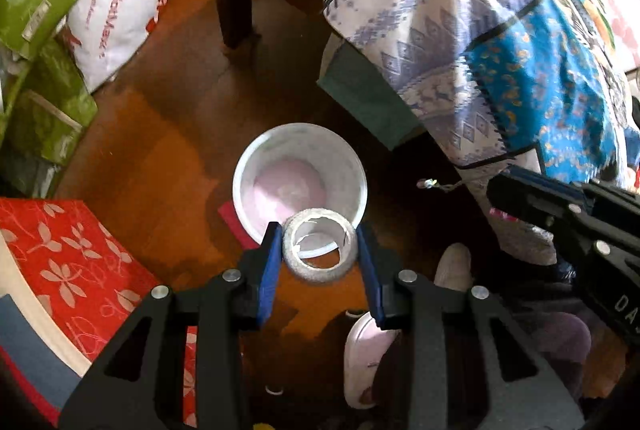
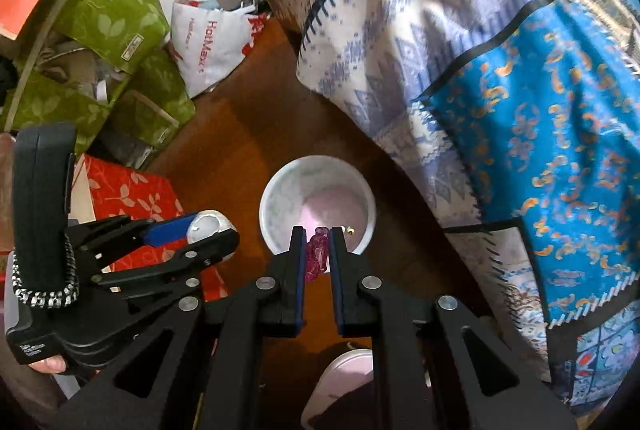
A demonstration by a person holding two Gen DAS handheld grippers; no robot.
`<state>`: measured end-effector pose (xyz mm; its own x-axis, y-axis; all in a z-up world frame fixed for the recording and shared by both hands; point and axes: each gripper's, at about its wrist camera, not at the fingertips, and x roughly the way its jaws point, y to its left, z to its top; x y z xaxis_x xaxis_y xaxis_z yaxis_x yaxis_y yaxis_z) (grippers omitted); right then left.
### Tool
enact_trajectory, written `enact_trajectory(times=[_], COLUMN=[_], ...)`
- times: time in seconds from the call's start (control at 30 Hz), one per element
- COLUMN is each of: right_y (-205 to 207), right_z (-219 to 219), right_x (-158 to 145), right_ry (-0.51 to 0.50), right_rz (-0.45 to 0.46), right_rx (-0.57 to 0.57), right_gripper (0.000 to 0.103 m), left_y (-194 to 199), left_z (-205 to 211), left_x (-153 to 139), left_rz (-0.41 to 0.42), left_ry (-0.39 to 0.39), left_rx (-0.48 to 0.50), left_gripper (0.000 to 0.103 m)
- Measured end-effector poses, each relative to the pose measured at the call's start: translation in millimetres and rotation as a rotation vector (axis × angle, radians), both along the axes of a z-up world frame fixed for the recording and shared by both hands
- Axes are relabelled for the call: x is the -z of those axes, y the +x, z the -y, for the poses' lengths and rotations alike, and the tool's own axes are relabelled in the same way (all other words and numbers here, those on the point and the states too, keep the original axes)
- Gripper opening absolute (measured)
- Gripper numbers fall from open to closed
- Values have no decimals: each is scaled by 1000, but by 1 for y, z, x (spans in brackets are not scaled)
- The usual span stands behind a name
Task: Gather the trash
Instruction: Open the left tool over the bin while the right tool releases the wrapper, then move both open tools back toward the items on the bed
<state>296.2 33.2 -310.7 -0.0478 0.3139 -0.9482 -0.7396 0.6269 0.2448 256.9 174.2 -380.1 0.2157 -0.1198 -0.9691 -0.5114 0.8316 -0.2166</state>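
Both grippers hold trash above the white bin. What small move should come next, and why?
Probably open the right hand-held gripper: its crumpled red wrapper hangs over the near rim of the white bin, so it should drop inside. The left hand-held gripper, shut on a tape roll, can follow.

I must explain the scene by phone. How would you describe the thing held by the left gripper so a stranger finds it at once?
Find the round white bin standing on the brown wooden floor. Above its near rim, the left gripper pinches a grey-white ring-shaped tape roll. Only it is a hollow ring; the right gripper holds a crumpled magenta wrapper.
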Motion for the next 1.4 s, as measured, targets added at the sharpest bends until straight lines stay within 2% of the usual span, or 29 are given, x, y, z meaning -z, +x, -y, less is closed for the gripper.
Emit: enact_trajectory(times=[0.13, 0.23, 0.33, 0.53, 0.77, 1.07, 1.23, 1.4], right_y=[3, 5, 5, 8, 6, -1, -7, -19], right_z=[-8, -13, -15, -13, 4, 41, 76, 121], right_x=[2, 3, 4, 4, -18, -83, -134, -191], right_ry=[16, 13, -7, -10, 23, 135, 240, 351], right_rz=[-23, -30, -21, -37, -3, 133, 258, 421], right_rx=[-15, -23, -33, -14, 1, 38, 90, 154], right_gripper=[11, 14, 19, 20, 20, 20, 20, 20], left_y=[5, 8, 8, 1, -10, -26, -35, -43], left_z=[-5, -9, -9, -10, -2, 19, 42, 77], left_x=[3, 4, 0, -13, -51, -121, -168, -220], left_rz=[8, -4, -2, 18, 79, 230, 341, 466], left_ry=[-20, -46, -13, 19, 107, 198, 276, 339], left_rx=[-32, -37, -30, -35, -24, -23, -8, 24], left_gripper=[37, 44, 45, 45, 45, 45, 45, 45])
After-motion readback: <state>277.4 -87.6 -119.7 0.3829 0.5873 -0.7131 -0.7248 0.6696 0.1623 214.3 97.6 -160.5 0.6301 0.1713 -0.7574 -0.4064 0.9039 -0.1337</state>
